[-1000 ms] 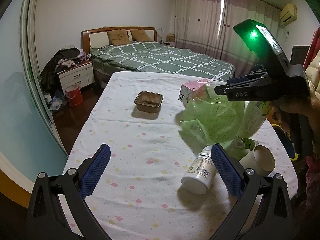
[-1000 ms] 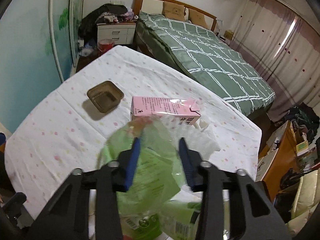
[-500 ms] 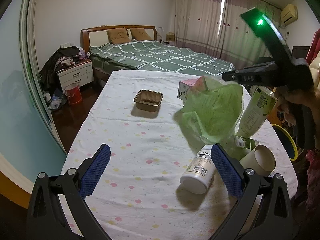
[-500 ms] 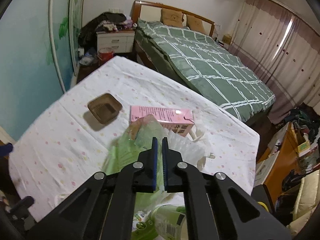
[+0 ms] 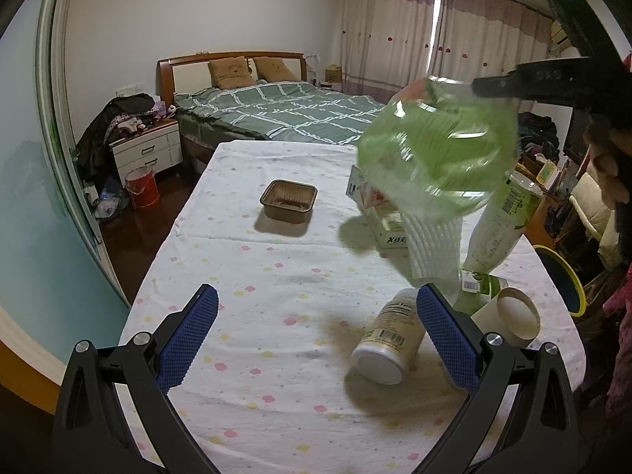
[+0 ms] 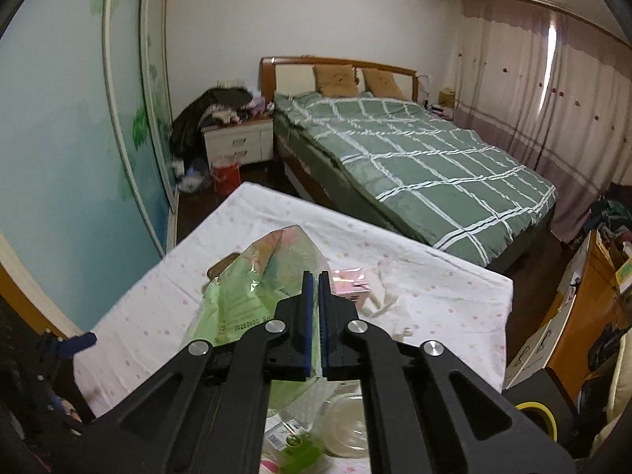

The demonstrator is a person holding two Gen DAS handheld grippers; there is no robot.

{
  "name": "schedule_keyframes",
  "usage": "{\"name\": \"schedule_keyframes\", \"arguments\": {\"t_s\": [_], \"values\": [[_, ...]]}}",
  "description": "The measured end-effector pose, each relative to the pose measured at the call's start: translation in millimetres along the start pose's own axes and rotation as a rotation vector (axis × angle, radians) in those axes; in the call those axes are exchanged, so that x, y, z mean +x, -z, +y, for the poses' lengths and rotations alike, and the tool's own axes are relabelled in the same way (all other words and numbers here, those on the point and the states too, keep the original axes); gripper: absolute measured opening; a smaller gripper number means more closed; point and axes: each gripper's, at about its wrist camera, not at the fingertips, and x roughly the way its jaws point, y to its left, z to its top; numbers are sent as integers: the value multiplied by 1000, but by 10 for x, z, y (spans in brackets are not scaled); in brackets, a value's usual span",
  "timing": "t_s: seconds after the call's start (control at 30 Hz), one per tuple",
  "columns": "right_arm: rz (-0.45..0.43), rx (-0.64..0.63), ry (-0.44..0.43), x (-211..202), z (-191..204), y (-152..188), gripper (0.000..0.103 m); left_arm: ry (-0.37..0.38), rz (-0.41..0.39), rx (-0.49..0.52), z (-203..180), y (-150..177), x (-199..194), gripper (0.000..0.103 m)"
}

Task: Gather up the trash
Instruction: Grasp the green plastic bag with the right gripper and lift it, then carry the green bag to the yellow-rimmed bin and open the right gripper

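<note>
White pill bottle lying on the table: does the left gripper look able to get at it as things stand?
Probably yes. The left gripper is open, and the white pill bottle lies just inside its right finger, with nothing on top of it.

Dim indoor light — daylight glows through the curtains point(image 5: 414, 35), green bag point(image 5: 438, 150) motion-blurred, edges fisheye-bent.

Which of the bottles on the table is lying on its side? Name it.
The white pill bottle, tipped over on the tablecloth just inside the left gripper's right finger. The tall pale green-labelled bottle beyond it stands upright.
</note>
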Motion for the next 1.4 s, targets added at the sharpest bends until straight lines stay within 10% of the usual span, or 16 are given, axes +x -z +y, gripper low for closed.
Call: {"name": "schedule_keyframes", "arguments": {"t_s": [0.7, 1.4], "values": [[-103, 417, 336, -1170, -2263, 899, 3, 151, -39, 135, -725, -84, -168, 99], [197, 845, 543, -249, -3820, 3040, 3, 248, 40, 245, -1298, 101, 62, 99]]}}
